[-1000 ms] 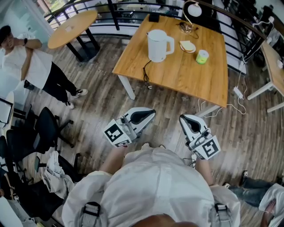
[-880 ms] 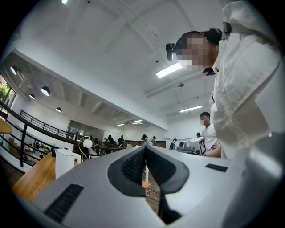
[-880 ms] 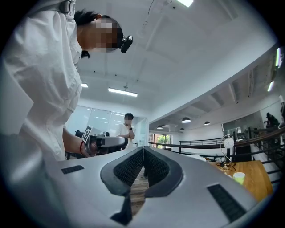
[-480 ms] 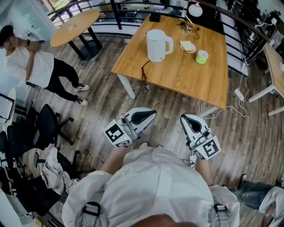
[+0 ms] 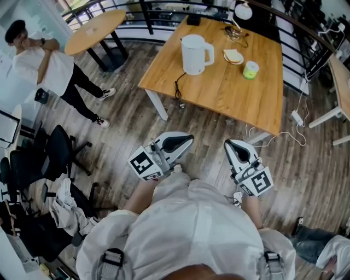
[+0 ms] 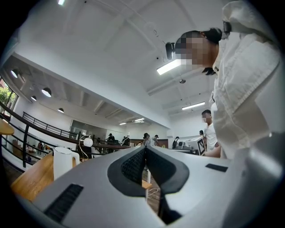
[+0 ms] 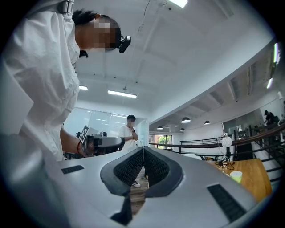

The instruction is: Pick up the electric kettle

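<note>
The left gripper [image 5: 184, 140] and right gripper [image 5: 229, 145] are seen with ribbed black pads [image 6: 133, 167] pressed together, nothing pinched; the smooth white electric kettle [image 5: 194, 54] is stood well ahead of both on the wooden table [image 5: 229, 95]

The bench [image 5: 240, 104] fills the upper middle of the head view. On it, the electric kettle [image 5: 194, 53] stands toward the upper left, and its cord [image 5: 178, 87] drops over the bench's left edge. A plate [image 5: 233, 57] lies right of the kettle, with a cup [image 5: 250, 69] to the plate's lower right. A lamp [image 5: 240, 11] stands at the bench's top edge. A round table [image 5: 97, 30] sits at upper left, with a standing person [image 5: 46, 68] to its lower left. The left hand-held gripper [image 5: 188, 138] and the right hand-held gripper [image 5: 228, 144] sit side by side at lower centre over the floor [image 5: 109, 126], well apart from the kettle.
</note>
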